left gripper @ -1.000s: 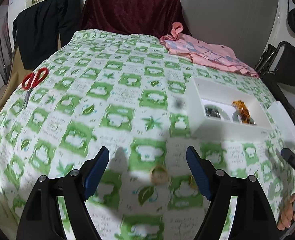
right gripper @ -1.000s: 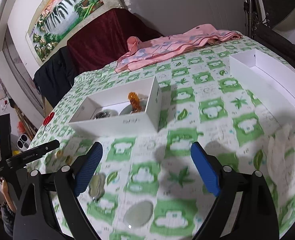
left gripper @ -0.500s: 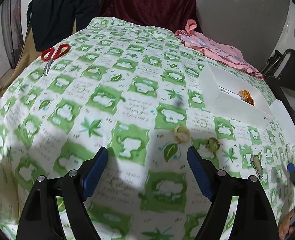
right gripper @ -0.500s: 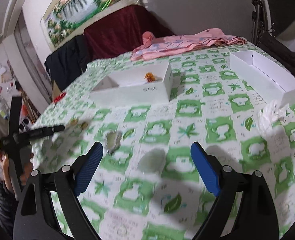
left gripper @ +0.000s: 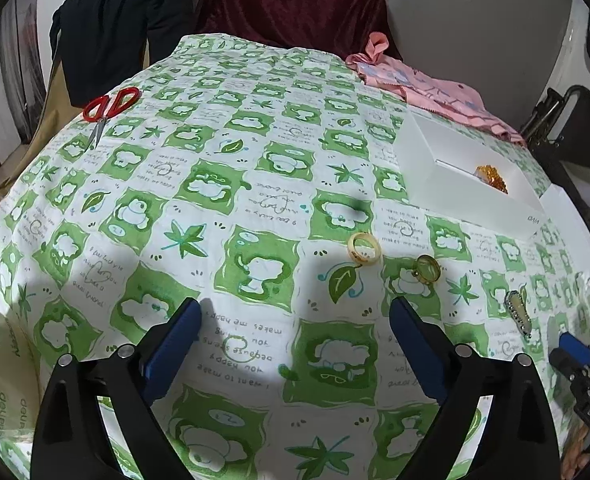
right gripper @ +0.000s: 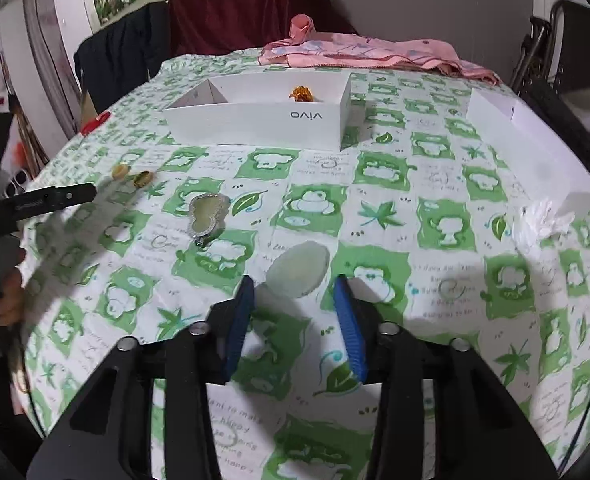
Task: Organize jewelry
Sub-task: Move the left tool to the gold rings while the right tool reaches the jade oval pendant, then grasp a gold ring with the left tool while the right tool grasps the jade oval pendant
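The left gripper [left gripper: 295, 332] is seen low in the left wrist view, held over the green and white tablecloth [left gripper: 255, 184]; its jaws are opening and stand wide apart, and only cloth is seen between them. Just beyond its blue pads, a cream ring [left gripper: 364, 249] lies flat on the cloth, and a gold ring [left gripper: 428, 269] lies just beside it to the right. Further right, a silver-edged pendant [left gripper: 517, 311] is found near the edge of the table. In the right wrist view, the right gripper [right gripper: 298, 300] is pointed down at the cloth and its jaws are closing; a pale green oval stone [right gripper: 298, 269] lies just in front of the tips, partly between them, but the pads are not seen pressing on it. To the left of the stone, the same pendant is seen as gourd-shaped with a pale green face, and the two rings lie beyond it. Behind these things, a white box [right gripper: 255, 120] stands open, and an amber beaded piece [right gripper: 301, 94] is kept inside it against the far wall. A second white box [right gripper: 527, 152] is placed well apart at the right side, with a crumpled white tissue [right gripper: 543, 220] near its front corner. At the far left, red scissors [left gripper: 109, 106] lie on the cloth, and at the far edge a pink garment [right gripper: 375, 54] is spread. A dark red cloth [left gripper: 295, 4] is hung behind the table.
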`<state>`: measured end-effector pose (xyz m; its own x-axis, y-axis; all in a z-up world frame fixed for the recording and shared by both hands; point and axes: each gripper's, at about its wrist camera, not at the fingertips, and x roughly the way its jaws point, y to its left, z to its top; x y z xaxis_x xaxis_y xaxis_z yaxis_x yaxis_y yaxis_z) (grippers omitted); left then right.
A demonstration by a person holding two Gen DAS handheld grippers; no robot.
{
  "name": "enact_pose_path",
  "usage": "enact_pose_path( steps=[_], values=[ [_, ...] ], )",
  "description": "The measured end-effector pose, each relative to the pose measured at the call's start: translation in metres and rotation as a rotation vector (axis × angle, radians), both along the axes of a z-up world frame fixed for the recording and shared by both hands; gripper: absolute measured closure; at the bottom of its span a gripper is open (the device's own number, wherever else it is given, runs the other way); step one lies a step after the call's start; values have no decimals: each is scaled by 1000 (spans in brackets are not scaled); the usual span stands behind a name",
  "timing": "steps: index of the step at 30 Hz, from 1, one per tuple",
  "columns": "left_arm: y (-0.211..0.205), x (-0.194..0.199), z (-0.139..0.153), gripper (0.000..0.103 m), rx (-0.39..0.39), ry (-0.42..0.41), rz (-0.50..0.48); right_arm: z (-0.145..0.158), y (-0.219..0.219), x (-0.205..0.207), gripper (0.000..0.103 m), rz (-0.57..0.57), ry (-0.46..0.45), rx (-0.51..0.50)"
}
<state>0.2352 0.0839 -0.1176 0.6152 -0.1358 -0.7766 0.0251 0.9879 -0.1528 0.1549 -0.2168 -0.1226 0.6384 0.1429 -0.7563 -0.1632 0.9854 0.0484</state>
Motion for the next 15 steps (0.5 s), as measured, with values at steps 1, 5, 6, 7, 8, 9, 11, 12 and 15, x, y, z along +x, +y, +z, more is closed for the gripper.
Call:
enact_pose_path(
  steps=[1,5,6,7,8,9,11,12,15],
  values=[
    [-1,0,0,9,7,1,-2,0,0,2,83,0,0,-2],
    [-2,1,-1,9,15,3,-4,1,-7,30,100,1,6,8],
    [-2,0,0,9,15,2,-5,1,-8,38,101,6,9,19],
    [-3,0,-1,9,19,2,-8,1,-8,45,101,11,11,22],
    [-4,0,-1,9,22,1,-12,1,-7,51,101,25,14,24],
    [-6,1,-1,9,26,0,-17,2,-7,52,100,34,17,28],
    [-10,0,0,9,38,-5,-33,2,-8,53,94,49,19,59],
    [-11,0,0,9,43,-9,-40,2,-12,51,89,56,19,93],
    [-16,-1,1,9,55,-20,-67,1,-20,49,84,47,22,156]
  ],
)
